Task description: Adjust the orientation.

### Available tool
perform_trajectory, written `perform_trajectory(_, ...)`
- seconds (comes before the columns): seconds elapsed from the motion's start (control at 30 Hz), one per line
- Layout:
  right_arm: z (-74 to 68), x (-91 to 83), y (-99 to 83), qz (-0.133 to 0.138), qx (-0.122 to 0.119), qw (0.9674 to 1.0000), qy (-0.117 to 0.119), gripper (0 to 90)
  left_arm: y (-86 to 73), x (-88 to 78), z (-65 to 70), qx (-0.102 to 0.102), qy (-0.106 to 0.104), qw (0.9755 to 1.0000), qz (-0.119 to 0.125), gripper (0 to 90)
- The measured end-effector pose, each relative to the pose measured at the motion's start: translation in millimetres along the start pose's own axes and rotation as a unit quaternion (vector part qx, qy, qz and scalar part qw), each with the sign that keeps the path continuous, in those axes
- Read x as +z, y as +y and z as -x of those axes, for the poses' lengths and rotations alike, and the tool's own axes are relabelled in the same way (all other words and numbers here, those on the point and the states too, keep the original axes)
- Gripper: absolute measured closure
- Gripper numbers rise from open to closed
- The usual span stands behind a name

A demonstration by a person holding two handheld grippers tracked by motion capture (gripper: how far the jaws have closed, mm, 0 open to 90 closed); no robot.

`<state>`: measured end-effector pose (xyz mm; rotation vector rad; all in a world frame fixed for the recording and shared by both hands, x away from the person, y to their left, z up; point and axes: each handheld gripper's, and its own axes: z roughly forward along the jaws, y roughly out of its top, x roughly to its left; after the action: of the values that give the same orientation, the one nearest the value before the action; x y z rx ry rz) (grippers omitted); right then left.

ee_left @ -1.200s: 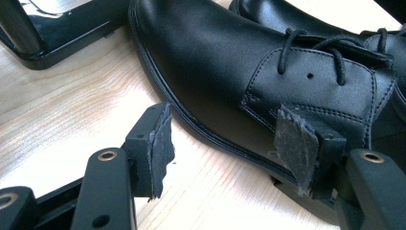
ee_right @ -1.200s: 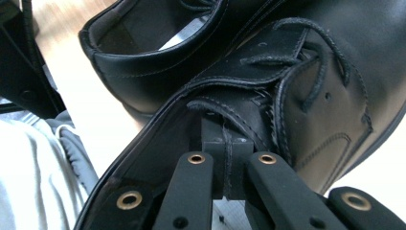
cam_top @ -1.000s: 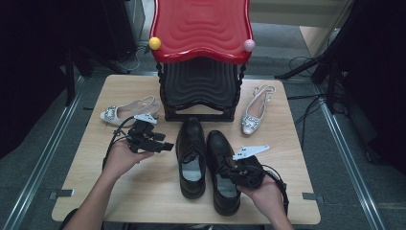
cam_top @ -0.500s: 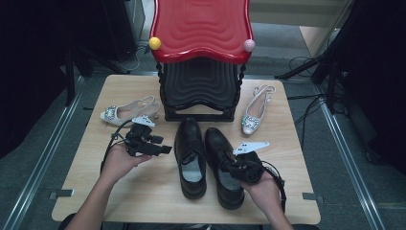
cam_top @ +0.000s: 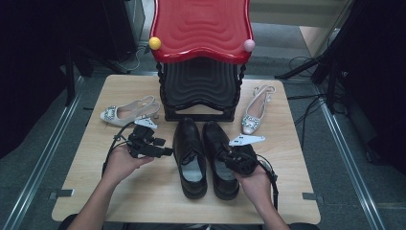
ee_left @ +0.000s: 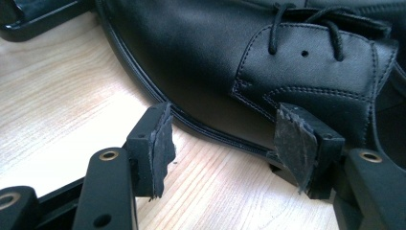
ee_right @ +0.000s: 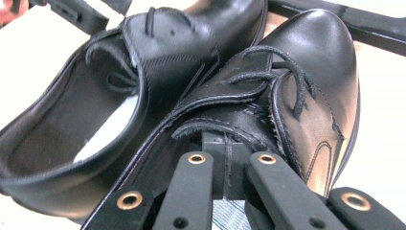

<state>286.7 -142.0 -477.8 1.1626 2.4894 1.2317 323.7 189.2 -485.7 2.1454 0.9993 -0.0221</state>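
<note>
We have the right-hand black shoe [cam_top: 221, 160] standing near the middle of the table [cam_top: 95, 163], touching its partner, the left-hand black shoe [cam_top: 189, 158], just in front of the black-and-red rack [cam_top: 201, 62]. Our right gripper [ee_right: 225, 165] is pinching the upper edge of that shoe beside the laces, jaws pressed together on the leather. Our left gripper [ee_left: 225, 143] sits spread just beside the other shoe's outer sole edge, holding nothing. To do this well, we judge we should keep the pinch firm and deep on the leather, lift or slide gently so the thin edge doesn't slip out, and avoid dragging the partner shoe along. The two silver heeled sandals [cam_top: 125, 111] [cam_top: 254, 110] lie well apart, either side of the rack.
</note>
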Motion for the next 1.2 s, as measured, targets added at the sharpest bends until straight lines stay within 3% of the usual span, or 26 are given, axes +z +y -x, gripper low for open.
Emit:
perform_trajectory(0.1,-0.6,3.1,2.9,0.003,0.003,1.0,-0.003,90.0,-1.3,2.4,-0.3,-0.005,-0.004,1.0,0.004,43.8)
perform_trajectory(0.17,-1.1,4.3,4.2,0.007,-0.001,0.9999,-0.008,90.0,-2.1,5.2,-1.0,-0.013,-0.004,0.9999,-0.003,52.2)
perform_trajectory(0.2,-1.8,5.7,5.0,0.009,-0.002,0.9999,-0.014,90.0,-2.7,7.2,-0.9,-0.018,-0.002,0.9998,-0.005,64.8)
perform_trajectory(0.33,-4.4,8.0,5.3,0.016,-0.011,0.9995,-0.027,90.0,-2.5,17.8,-0.8,-0.035,-0.008,0.9992,-0.017,75.3)
perform_trajectory(0.57,-9.3,10.9,3.2,0.028,-0.047,0.9965,-0.063,90.0,-2.2,24.2,-1.5,-0.035,-0.019,0.999,-0.02,79.6)
perform_trajectory(0.77,-8.3,11.0,1.7,0.03,-0.021,0.9987,-0.037,90.0,-0.8,29.5,0.0,-0.029,-0.028,0.999,-0.019,82.7)
perform_trajectory(1.0,-8.5,10.9,1.1,0.038,-0.039,0.9959,-0.072,90.0,-0.2,32.4,4.5,-0.026,-0.037,0.9987,-0.024,86.6)
perform_trajectory(1.1,-6.3,10.7,1.0,0.036,-0.041,0.9964,-0.065,90.0,-0.3,33.0,6.3,-0.026,-0.038,0.9986,-0.025,88.5)
perform_trajectory(1.2,-0.7,9.2,1.6,0.032,-0.033,0.998,-0.043,90.0,-1.0,34.2,9.0,-0.025,-0.043,0.9984,-0.027,89.4)
